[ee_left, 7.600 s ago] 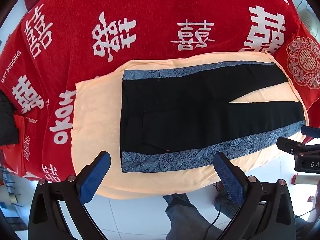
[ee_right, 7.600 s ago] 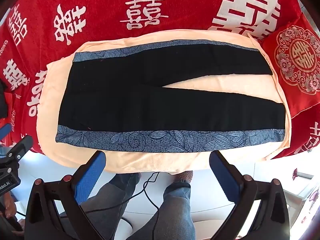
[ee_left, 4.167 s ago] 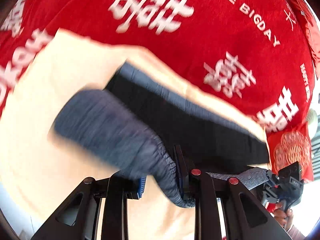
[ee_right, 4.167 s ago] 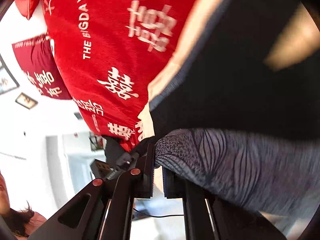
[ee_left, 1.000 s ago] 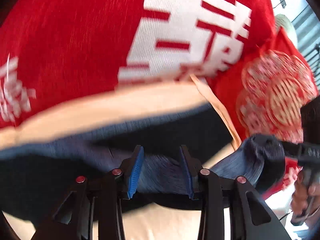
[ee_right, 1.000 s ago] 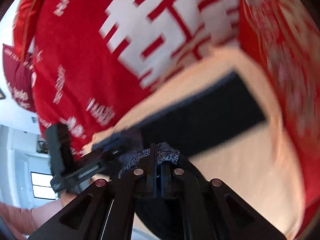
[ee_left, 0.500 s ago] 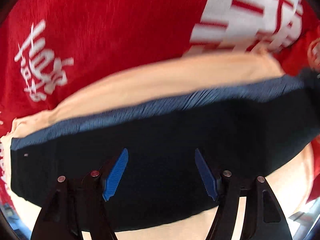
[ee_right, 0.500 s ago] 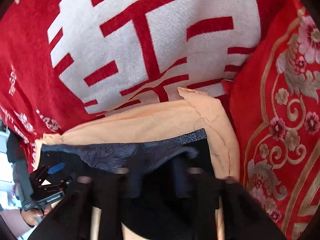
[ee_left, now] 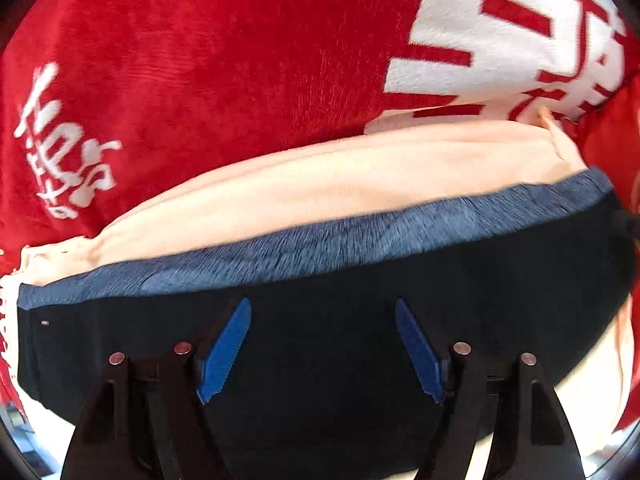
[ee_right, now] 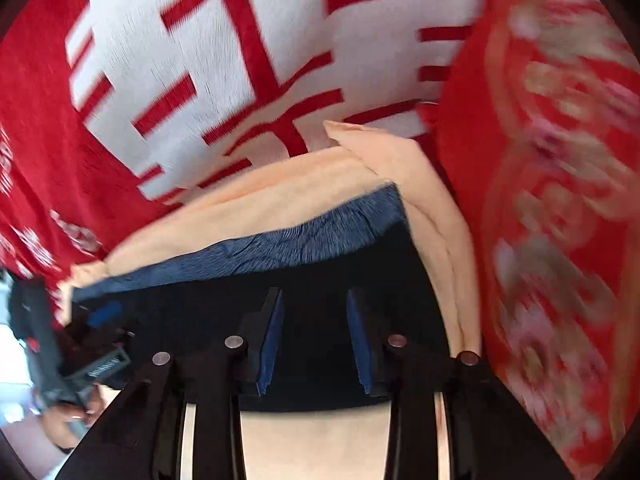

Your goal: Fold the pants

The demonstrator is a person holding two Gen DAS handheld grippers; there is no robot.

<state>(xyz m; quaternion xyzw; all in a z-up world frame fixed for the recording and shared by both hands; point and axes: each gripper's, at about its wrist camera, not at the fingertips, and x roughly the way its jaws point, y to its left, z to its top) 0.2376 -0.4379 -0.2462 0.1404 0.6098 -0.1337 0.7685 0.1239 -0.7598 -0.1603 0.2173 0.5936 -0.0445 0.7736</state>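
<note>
1. The left gripper (ee_left: 322, 354) has its jaws spread wide, released, with nothing between the blue pads (ee_left: 224, 354) – only black cloth shows beneath them.
2. The right gripper (ee_right: 314, 342) also has its jaws parted, though less widely; the gap between its blue pads (ee_right: 270, 344) is empty, and they hover over black fabric.
3. Under both grippers lie the pants (ee_left: 340, 320), black with a blue-grey patterned band (ee_left: 320, 240) along the far edge. In the left wrist view they stretch as one long dark strip from left to right.
4. In the right wrist view the pants (ee_right: 240, 304) end in a straight edge on the right, and the band (ee_right: 312, 236) runs to that corner; the near edge is cut off just below the jaws.
5. The pants rest on a peach cloth (ee_left: 320, 184), which shows beyond the band and again at the lower right. In the right wrist view the peach cloth (ee_right: 436, 216) lies in layered folds just beside the pants' right edge.
6. Around the cloth spreads a red blanket (ee_left: 200, 60) with large white characters.
7. At the right of the right wrist view sits a red patterned cushion (ee_right: 560, 200) – blurred.
8. The left gripper's body (ee_right: 40, 344) appears at the left edge of that view, held in a hand (ee_right: 68, 416).
</note>
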